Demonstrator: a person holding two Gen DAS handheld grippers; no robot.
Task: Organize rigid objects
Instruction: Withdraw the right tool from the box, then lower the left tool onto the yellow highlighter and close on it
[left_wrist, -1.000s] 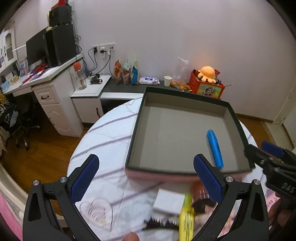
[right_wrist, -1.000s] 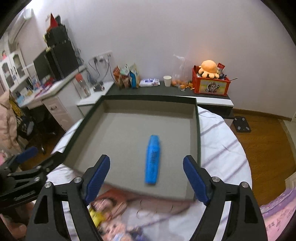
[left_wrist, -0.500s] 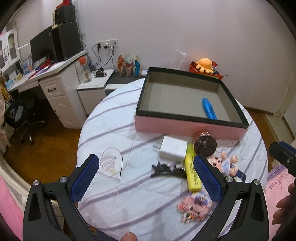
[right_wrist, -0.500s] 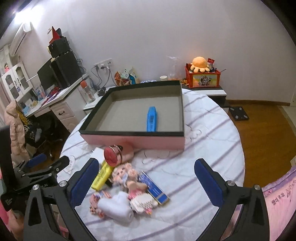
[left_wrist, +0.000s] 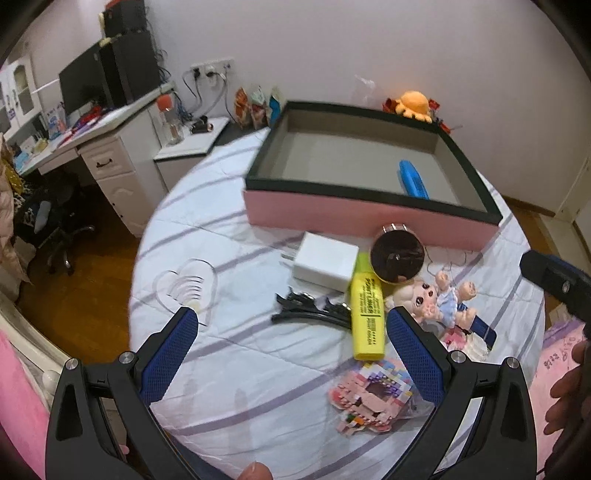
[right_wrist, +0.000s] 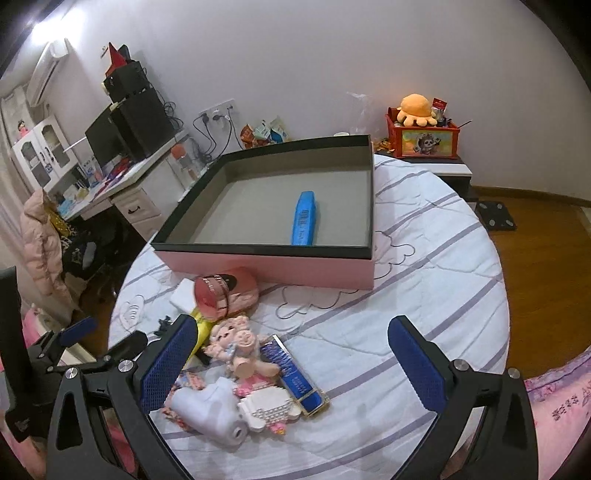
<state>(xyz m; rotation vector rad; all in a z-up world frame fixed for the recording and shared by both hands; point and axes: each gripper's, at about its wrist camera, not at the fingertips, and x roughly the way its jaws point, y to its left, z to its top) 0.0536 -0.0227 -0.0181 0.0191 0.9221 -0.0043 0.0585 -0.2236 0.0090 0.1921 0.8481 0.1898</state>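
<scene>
Both grippers' jaws gape wide, empty (right just opened, left), above cluttered table.

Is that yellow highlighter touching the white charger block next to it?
Touching. In the left wrist view the yellow highlighter's top end lies against the white charger block's right edge, with no cloth visible between them.

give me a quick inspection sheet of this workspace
surface: round table, white striped cloth.
job's things: pink box holds a blue highlighter; in front lie a yellow highlighter, white charger, round pink case, black hair clips, doll, block models.
clutter: nothing seen beyond those.
grippers: left gripper and right gripper open, empty.
cables: wall plugs behind.
surroundings: desk, monitor, plush octopus.
</scene>
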